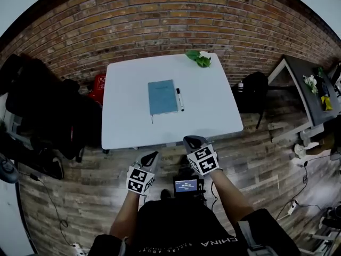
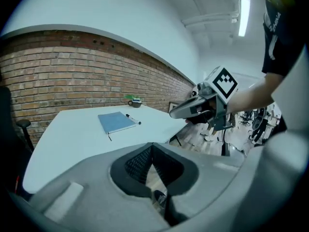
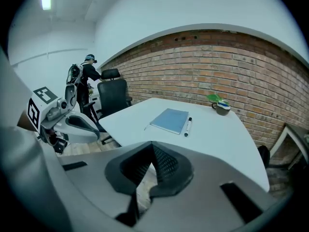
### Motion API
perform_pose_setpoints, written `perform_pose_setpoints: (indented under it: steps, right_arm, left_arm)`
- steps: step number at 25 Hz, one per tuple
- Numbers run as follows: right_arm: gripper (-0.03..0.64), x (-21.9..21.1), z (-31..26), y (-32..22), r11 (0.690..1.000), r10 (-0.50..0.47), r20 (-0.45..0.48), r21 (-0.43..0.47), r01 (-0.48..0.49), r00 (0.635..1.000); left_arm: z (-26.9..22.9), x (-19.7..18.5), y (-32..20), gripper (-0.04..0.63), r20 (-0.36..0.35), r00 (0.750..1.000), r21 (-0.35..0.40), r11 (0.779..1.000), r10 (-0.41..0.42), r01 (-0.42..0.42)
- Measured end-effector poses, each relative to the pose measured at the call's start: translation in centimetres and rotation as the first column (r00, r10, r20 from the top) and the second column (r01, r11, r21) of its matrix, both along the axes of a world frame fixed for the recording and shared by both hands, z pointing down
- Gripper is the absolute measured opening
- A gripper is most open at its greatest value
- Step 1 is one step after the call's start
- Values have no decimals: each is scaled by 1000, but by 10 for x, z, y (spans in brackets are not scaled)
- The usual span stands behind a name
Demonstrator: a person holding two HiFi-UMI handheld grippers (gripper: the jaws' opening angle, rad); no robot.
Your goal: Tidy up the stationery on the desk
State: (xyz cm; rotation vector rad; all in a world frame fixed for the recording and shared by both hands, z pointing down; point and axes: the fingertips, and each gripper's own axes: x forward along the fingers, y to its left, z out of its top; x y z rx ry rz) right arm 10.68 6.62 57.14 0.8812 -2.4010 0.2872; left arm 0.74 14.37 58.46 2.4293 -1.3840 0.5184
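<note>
A blue notebook (image 1: 162,96) lies closed in the middle of the white desk (image 1: 128,127), with a thin strap trailing from its near edge. A black-and-white marker pen (image 1: 180,99) lies just right of it, parallel to its long side. Both also show in the left gripper view, notebook (image 2: 116,121) and pen (image 2: 133,119), and in the right gripper view, notebook (image 3: 170,120) and pen (image 3: 187,126). My left gripper (image 1: 152,156) and right gripper (image 1: 192,141) hover short of the desk's near edge, both shut and holding nothing.
A small potted plant (image 1: 199,58) stands at the desk's far edge. Black office chairs (image 1: 48,105) crowd the left side, a black bag (image 1: 256,89) sits to the right, and a dark side table (image 1: 309,84) stands further right. A person (image 3: 89,76) stands far off.
</note>
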Motion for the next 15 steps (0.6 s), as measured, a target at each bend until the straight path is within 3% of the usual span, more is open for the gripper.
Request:
perform_pose_setpoints:
  steps: [6,15]
  right_arm:
    - [8,4,-11,55,998,44,10,37,-44,999]
    - [8,21,-24,79,993,88,29,80,-90,996]
  left_arm:
    - [-7,6,48,11,-9,1000,50,999,18,-18]
    - [-15,13,66,11,1,1000,103,995,-12,12]
